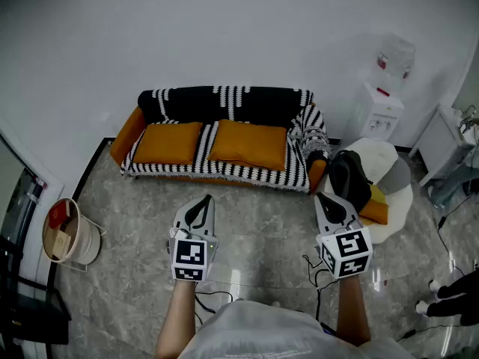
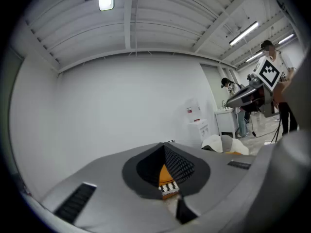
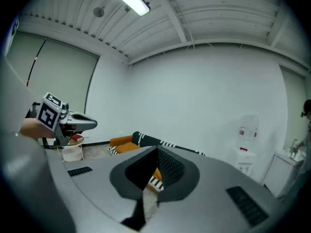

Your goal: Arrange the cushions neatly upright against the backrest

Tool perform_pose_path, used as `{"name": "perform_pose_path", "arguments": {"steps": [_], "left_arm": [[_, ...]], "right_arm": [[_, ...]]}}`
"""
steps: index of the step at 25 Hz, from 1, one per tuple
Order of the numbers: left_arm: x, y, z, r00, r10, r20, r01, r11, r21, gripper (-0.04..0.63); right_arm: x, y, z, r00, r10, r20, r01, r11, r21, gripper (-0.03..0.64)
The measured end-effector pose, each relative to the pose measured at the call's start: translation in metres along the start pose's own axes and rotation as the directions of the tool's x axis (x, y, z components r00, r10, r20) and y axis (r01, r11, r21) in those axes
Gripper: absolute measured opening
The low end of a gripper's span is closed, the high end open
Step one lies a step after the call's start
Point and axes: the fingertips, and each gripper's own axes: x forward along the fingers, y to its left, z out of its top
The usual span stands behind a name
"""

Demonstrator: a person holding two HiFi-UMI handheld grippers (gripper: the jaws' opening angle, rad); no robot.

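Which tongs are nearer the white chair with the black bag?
Right. The right tongs sit just left of the white chair; the left tongs are farther left, in front of the sofa.

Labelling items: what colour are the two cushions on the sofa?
The cushions are orange; the head view shows them best.

Orange sofa [image 1: 123, 137] w/ black-white striped throw [image 1: 254, 174] stands on grey marble-look floor [image 1: 254, 219], back to the white wall. On the seat, 2 orange cushions lie flat: left cushion [image 1: 168, 142] & right cushion [image 1: 249, 143], just beside each other, a strip of throw between, below the backrest [image 1: 224, 103]. Also on floor: white pail [image 1: 88, 244] at left, round white chair [image 1: 383, 155] at right, water dispenser [image 1: 378, 114] by the wall.
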Motion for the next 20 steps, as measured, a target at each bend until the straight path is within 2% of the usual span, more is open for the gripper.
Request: {"name": "perform_pose_path", "arguments": {"steps": [6,13,20], "left_arm": [[0.001,-0.021,0.003,1.000,-0.003,-0.010,0.003,1.000,0.029,0.021],[0.001,-0.059,0.000,0.998,0.004,-0.055,-0.001,0.999,0.041,0.021],[0.005,-0.083,-0.002,0.997,-0.021,-0.074,0.025,0.999,0.048,0.021]], "right_arm": [[-0.010,-0.006,0.002,0.996,0.069,0.052,-0.071,0.997,0.037,0.003],[-0.023,-0.029,-0.020,0.993,0.117,0.007,-0.117,0.993,0.019,0.002],[-0.026,-0.040,-0.039,0.993,0.115,-0.006,-0.115,0.993,0.034,0.002]]}}
